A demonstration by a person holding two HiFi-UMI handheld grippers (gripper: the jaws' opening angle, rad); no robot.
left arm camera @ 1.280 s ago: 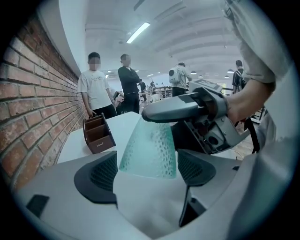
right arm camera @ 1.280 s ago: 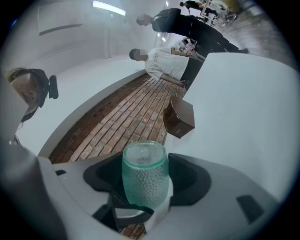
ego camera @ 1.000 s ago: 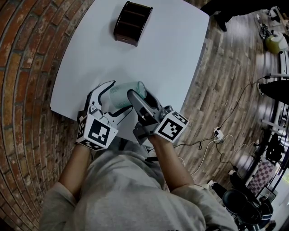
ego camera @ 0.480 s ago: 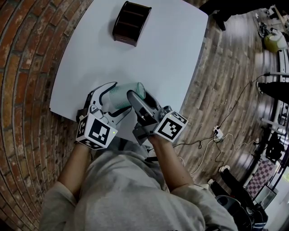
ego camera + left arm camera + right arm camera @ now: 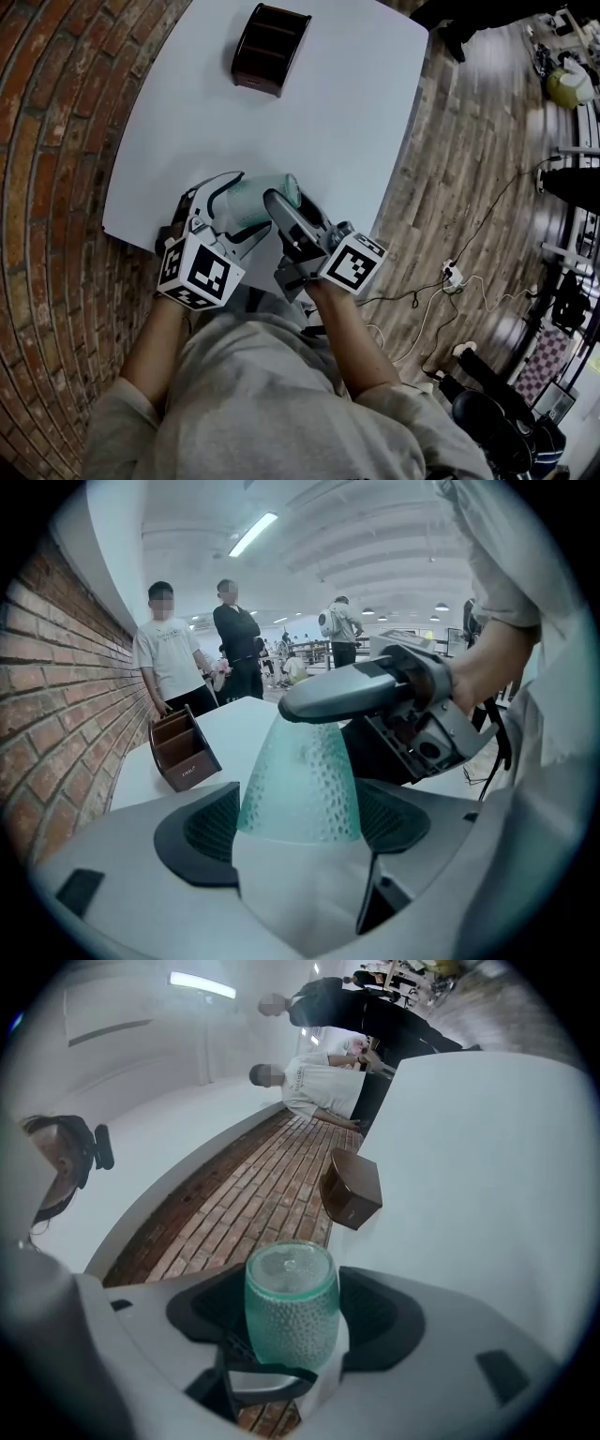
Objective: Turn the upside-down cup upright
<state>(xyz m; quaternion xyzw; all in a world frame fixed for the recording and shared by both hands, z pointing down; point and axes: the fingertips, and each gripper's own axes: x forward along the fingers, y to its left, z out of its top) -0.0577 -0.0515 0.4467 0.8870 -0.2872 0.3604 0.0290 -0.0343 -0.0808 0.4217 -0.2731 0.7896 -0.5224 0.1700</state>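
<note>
The cup [image 5: 255, 195], green, see-through and dimpled, is hanging in the air just over the near edge of the table [image 5: 309, 122], lying roughly on its side rather than standing. In the right gripper view its closed base is facing away from the camera. The left gripper [image 5: 298, 822] is clamping it, with a dark pad pressing on each side of its wall. The right gripper [image 5: 292, 1321] is also gripping it, its jaws standing wide and the cup sitting snugly between both pads. In the left gripper view one right finger is crossing the far end of the cup. In the head view the two grippers are meeting at the cup from either side, the marker cubes pointing back toward the person. A dark brown box [image 5: 271, 36] with open compartments is sitting well apart near the far edge of the white table. Brick flooring [image 5: 56, 141] is showing to the left of the table and wood planks [image 5: 469, 169] to the right, where cables [image 5: 431, 300] are trailing. People [image 5: 173, 658] are standing beyond the table in the left gripper view.
</note>
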